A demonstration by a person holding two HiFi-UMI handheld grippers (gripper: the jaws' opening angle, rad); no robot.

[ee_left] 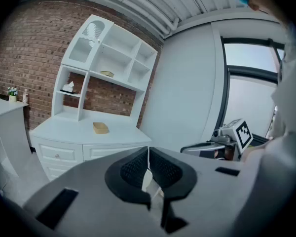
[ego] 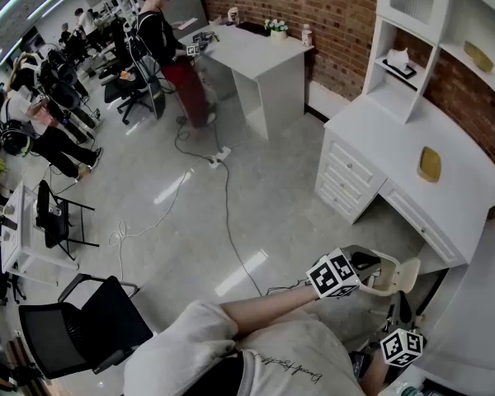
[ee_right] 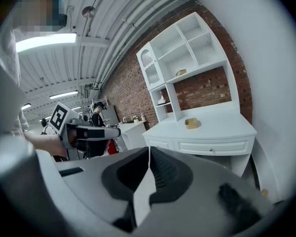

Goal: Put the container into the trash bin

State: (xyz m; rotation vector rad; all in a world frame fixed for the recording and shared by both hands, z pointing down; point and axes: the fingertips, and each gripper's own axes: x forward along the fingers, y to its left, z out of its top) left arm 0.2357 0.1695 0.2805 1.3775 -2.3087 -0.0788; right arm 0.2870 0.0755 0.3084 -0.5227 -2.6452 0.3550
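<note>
The container (ego: pixel 429 163) is a small tan oval dish on the white desk top (ego: pixel 379 130), also seen in the left gripper view (ee_left: pixel 100 128) and the right gripper view (ee_right: pixel 191 123). My left gripper (ego: pixel 366 260) hovers low in front of the desk, well short of the container. Its jaws are shut with nothing between them (ee_left: pixel 148 158). My right gripper (ego: pixel 400 308) hangs just below and to the right of it, also shut and empty (ee_right: pixel 148 159). No trash bin shows in any view.
A cream chair (ego: pixel 393 276) stands by the desk beside my left gripper. A white hutch (ego: pixel 421 31) on the desk holds another tan dish (ego: pixel 478 56). A cable (ego: pixel 228 213) crosses the floor. A black chair (ego: pixel 91 320) is at lower left. A person (ego: pixel 169 31) stands at a far white table.
</note>
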